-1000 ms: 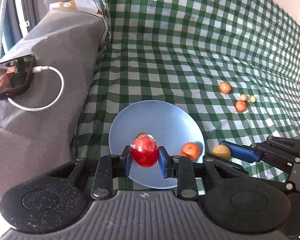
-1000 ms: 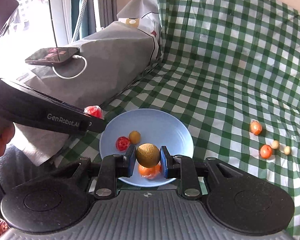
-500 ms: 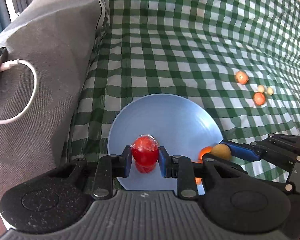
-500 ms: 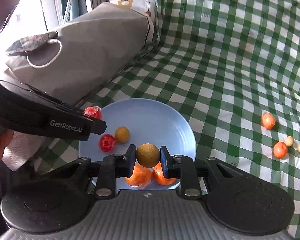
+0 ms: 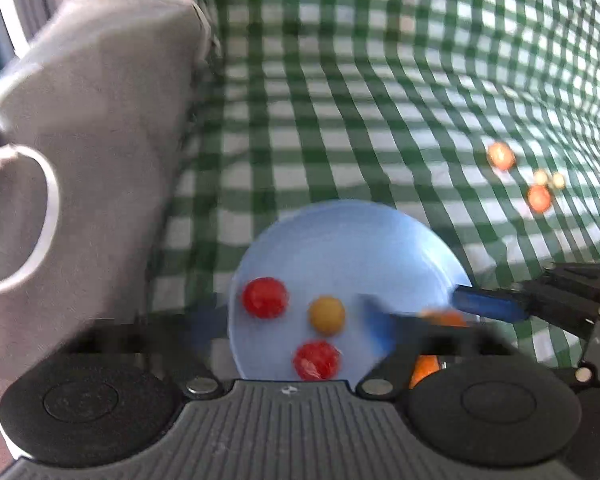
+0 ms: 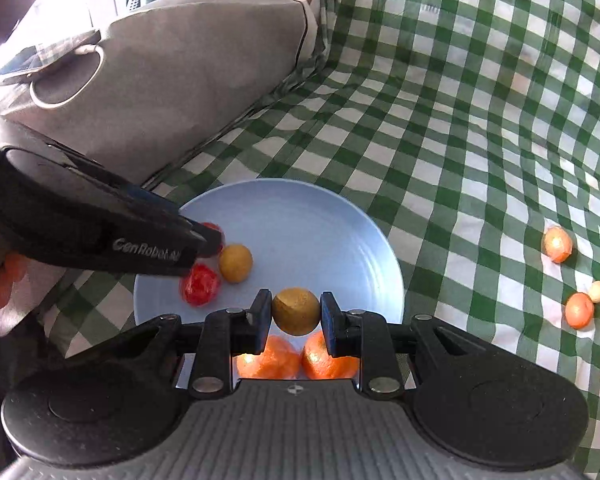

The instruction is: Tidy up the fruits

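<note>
Left wrist view, blurred: left gripper (image 5: pixel 296 320) has just been opening, jaws now wide w/ nothing between; the red fruit (image 5: pixel 317 360) it let go lies on the plate (image 5: pixel 340 240), near a second red one (image 5: pixel 265 297) and a yellow ball (image 5: pixel 326 315). Right gripper's blue finger (image 5: pixel 488 307) enters at the plate's right rim. Four loose fruits (image 5: pixel 538 197) sit well apart on the check cloth (image 5: pixel 340 100). Right wrist view, sharp: right gripper (image 6: pixel 296 312) jaws have just been opening slightly; brown fruit (image 6: pixel 296 311) is between the pads, still touching both as far as can be told, over the plate's near edge above two oranges (image 6: pixel 329 356). Judged: fruits are light, round, prone to roll; red ones look film-wrapped, so slippery; take across the widest part, gentle squeeze. Cloth is soft and rumpled, so strays may roll when nudged. Grey cushion (image 6: pixel 172 80) at left carries a phone (image 6: pixel 20 64) and cable.
</note>
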The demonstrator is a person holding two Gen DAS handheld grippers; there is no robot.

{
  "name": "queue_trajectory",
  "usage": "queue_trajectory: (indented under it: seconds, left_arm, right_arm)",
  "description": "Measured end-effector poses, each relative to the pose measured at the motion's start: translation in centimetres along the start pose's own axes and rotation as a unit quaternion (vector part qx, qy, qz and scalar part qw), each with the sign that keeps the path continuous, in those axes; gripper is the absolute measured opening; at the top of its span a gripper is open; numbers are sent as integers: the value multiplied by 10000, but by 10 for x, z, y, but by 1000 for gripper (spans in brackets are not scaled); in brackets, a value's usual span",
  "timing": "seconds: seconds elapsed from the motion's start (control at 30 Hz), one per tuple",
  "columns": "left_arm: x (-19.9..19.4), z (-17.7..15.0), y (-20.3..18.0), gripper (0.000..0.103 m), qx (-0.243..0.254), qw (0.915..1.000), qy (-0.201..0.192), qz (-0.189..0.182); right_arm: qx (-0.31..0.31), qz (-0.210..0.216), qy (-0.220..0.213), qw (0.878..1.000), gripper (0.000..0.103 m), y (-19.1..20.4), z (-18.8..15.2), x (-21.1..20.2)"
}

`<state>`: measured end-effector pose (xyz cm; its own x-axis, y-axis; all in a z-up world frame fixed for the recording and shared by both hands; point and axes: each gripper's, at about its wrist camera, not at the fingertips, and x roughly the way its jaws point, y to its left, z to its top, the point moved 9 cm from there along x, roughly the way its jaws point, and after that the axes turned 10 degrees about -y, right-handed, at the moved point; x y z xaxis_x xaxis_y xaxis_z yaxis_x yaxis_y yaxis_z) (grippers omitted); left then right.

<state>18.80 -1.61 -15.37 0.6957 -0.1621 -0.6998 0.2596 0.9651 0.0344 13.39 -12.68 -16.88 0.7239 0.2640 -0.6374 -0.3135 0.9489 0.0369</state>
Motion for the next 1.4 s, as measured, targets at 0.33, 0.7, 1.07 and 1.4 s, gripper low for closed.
queue_trajectory:
  seconds: [0.33,0.7,1.07,1.4]
  left_arm:
    - [-76,-14,-4,103,155,9994,-240,181]
    - [-151,-39,-22,103,89,9991,-396,100]
    - [-183,-40,-27,103,12,9979,-632,111]
    - [-193,-40,-28,103,20,9974,-712,107]
  right_arm:
    - [172,-182,44,9997,95,-4,-9,-71]
    - [324,-473,-371,9977,102,22,-21,-149]
    - [221,-628,-684,9954,102,38,-27,-190]
    - [210,-702,-798,9941,102,40,-25,-199]
